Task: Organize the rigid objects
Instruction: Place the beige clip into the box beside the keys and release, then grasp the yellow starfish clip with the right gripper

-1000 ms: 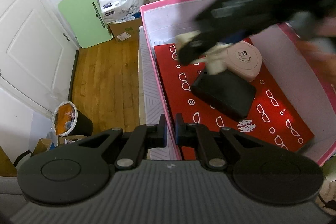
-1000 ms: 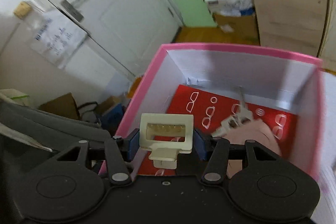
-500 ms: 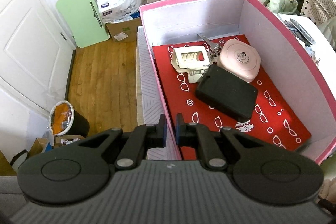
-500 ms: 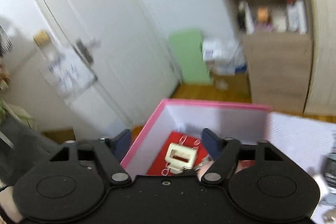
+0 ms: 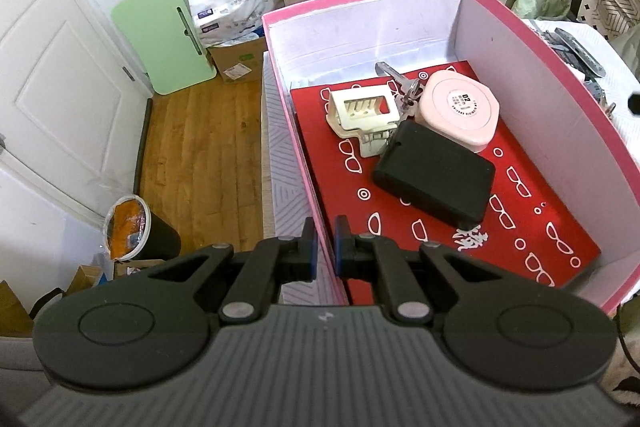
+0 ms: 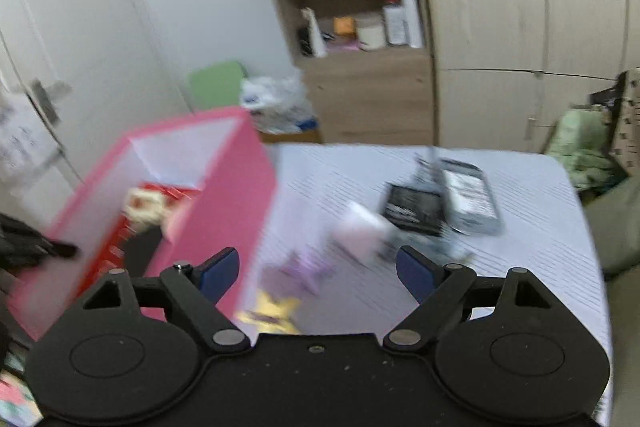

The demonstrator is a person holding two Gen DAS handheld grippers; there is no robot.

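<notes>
The table (image 6: 540,251), covered in pale striped cloth, carries a pink box (image 6: 224,195) at its left edge. Right of the box lie blurred small items, a black case (image 6: 412,209) and a grey device (image 6: 470,197).

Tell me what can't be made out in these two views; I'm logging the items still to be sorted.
- Right wrist view: the loose items on the white striped table are motion-blurred; only a dark flat slab and a grey device are discernible.
- Left wrist view: the metal keys are partly hidden behind the cream plastic holder and round pink case.
- Left wrist view: the pink cardboard box's near corner is hidden by the left gripper.
</notes>
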